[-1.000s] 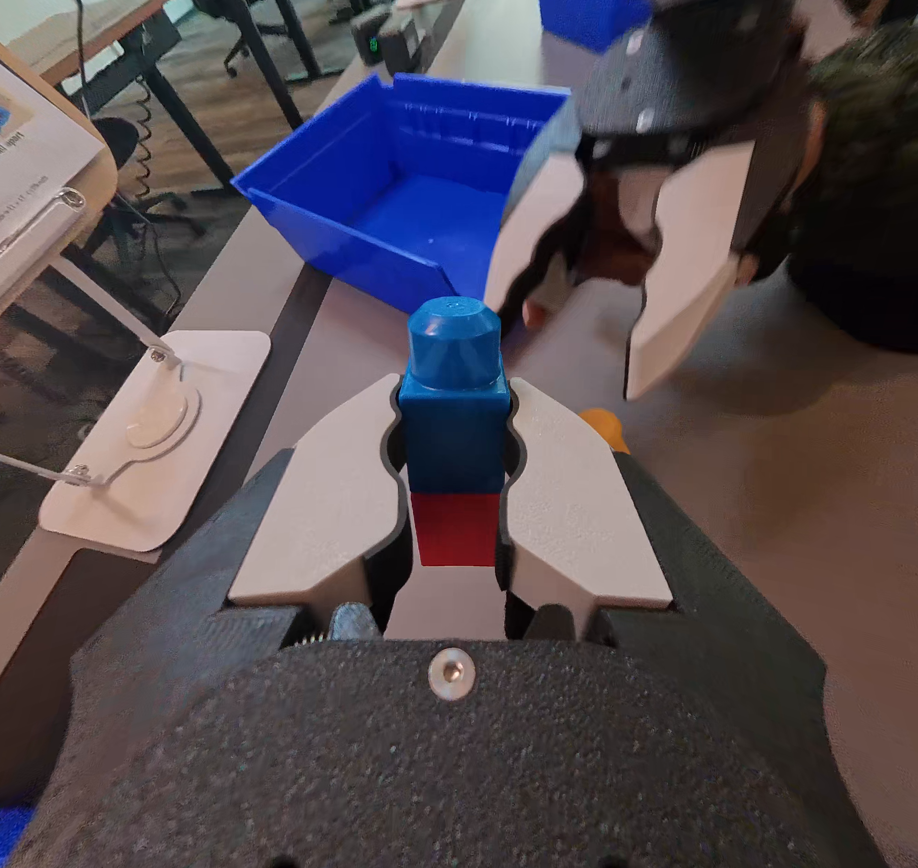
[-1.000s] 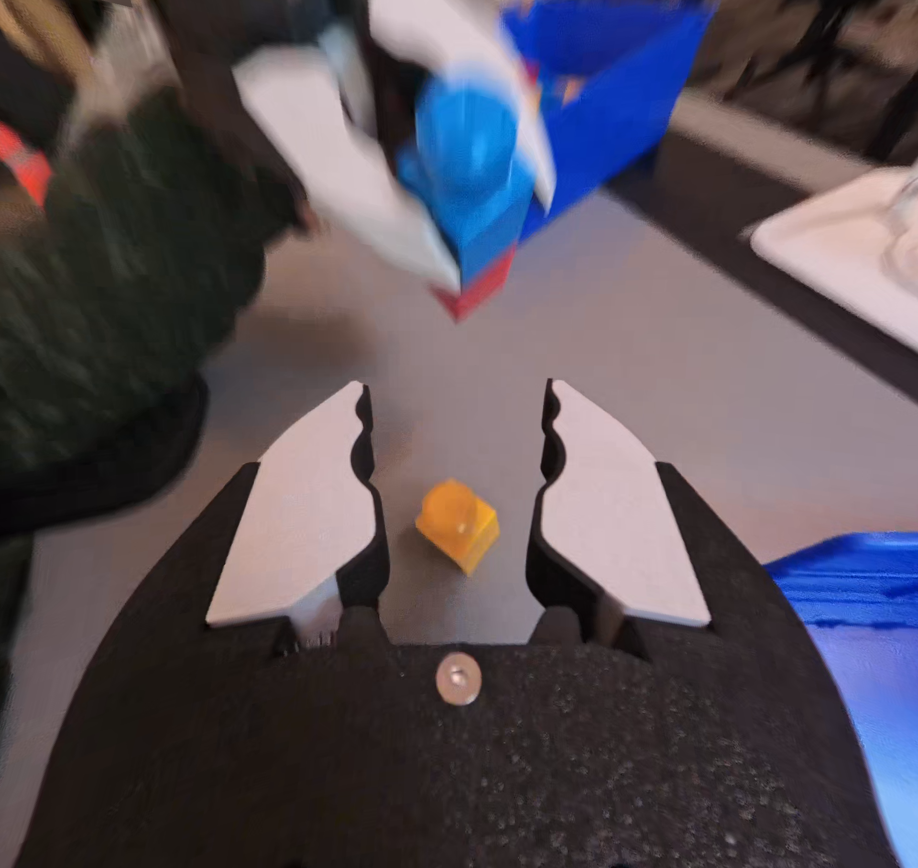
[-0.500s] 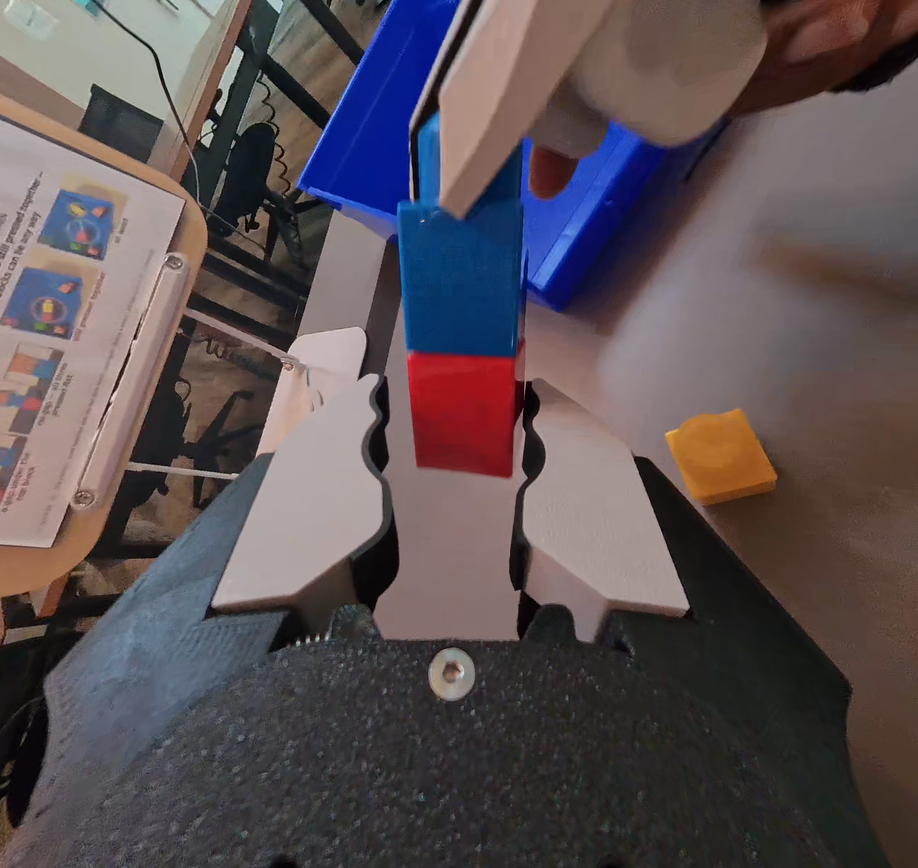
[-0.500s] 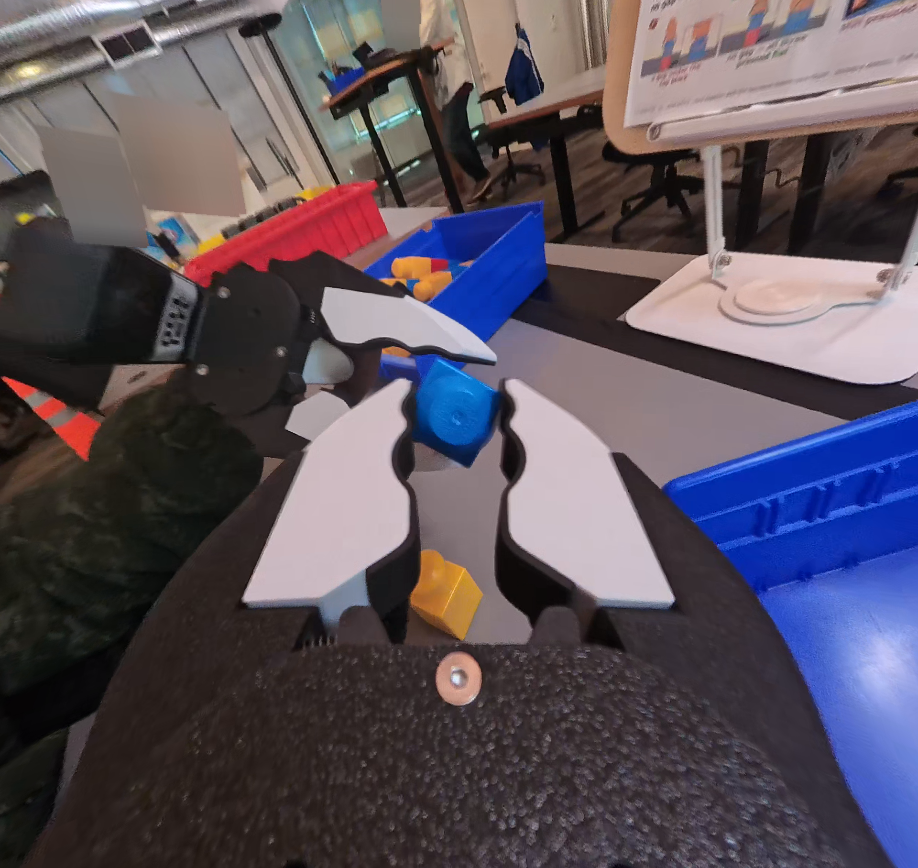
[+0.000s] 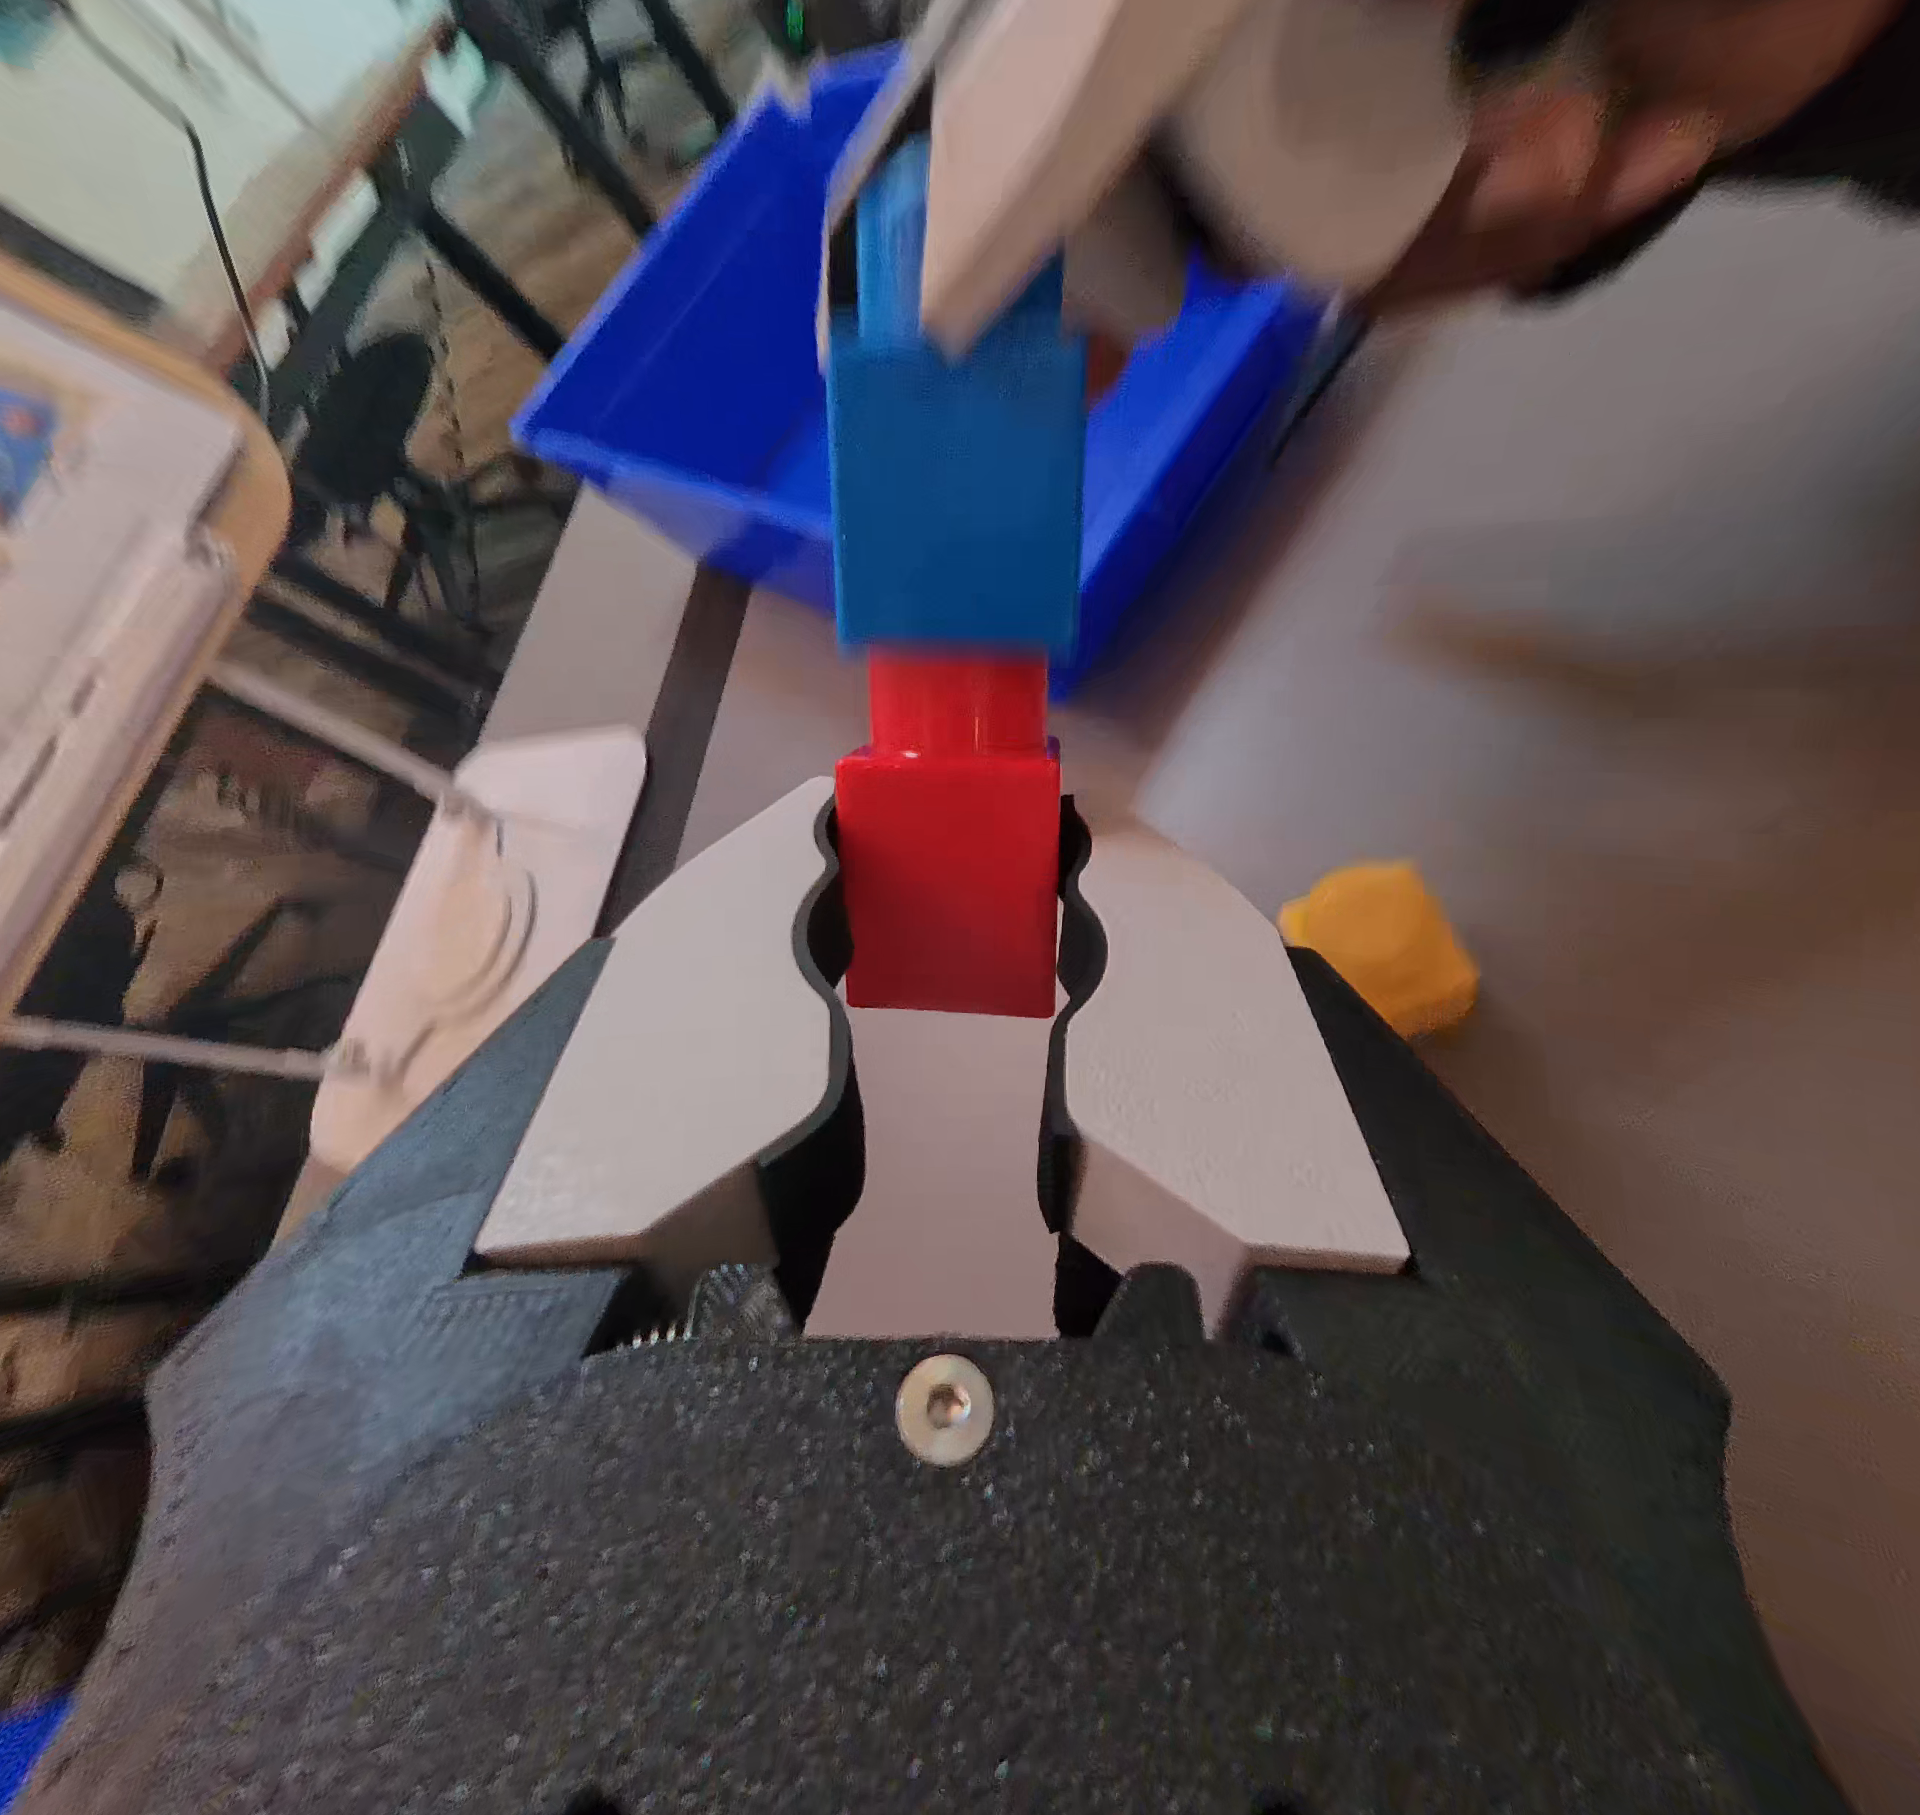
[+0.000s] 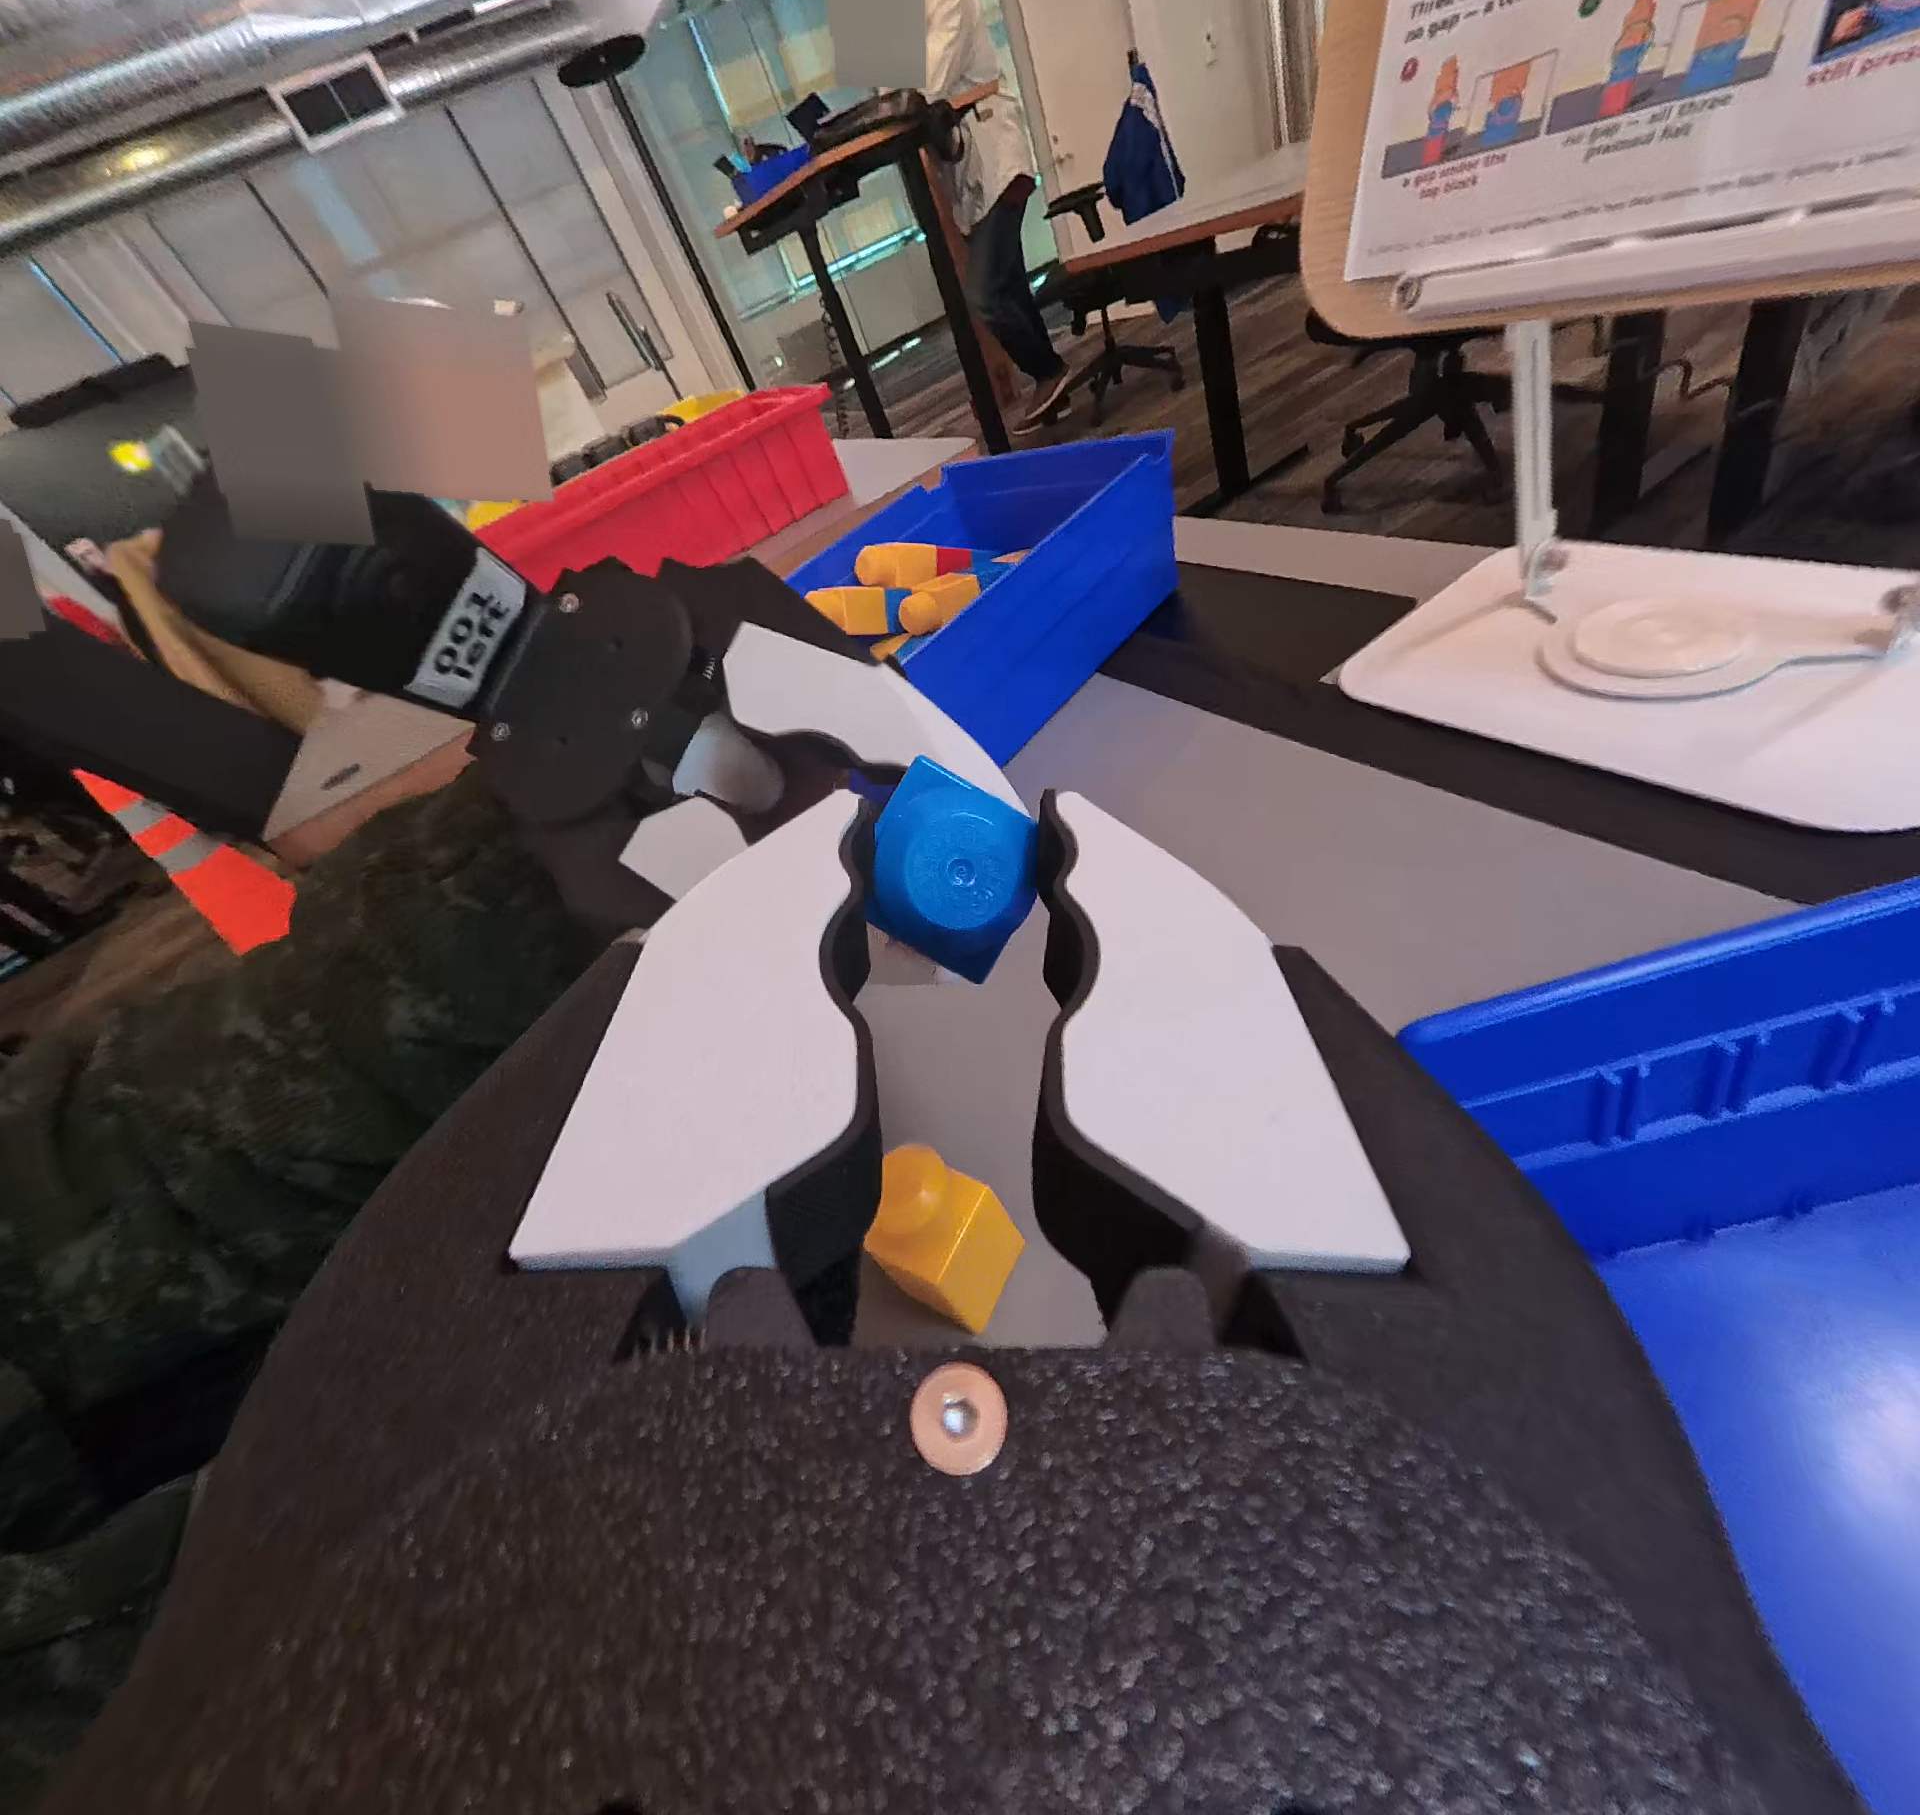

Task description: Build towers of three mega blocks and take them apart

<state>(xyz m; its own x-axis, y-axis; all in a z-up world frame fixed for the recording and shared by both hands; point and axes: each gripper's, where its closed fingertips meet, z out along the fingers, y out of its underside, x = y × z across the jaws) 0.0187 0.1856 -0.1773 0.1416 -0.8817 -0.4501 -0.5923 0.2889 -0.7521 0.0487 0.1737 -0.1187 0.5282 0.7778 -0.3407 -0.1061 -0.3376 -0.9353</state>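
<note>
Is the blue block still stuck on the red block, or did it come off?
Coming off. The red block's round stud shows bare below the blue block, though whether they're fully apart is unclear. Each hand-held gripper, left and right, holds one block.

the right gripper [image 5: 935, 238] smears with motion at the top of the left wrist view, its body cut off by the edge, and its pale fingers [image 5: 1023, 155] cover most of the blue block's [image 5: 956, 498] stud. the blue bin [image 5: 686, 383] behind is blurred too. in the right wrist view the red block is hidden behind the blue one, and the yellow block [image 6: 940, 1240] shows only partly between the near fingers.
</note>
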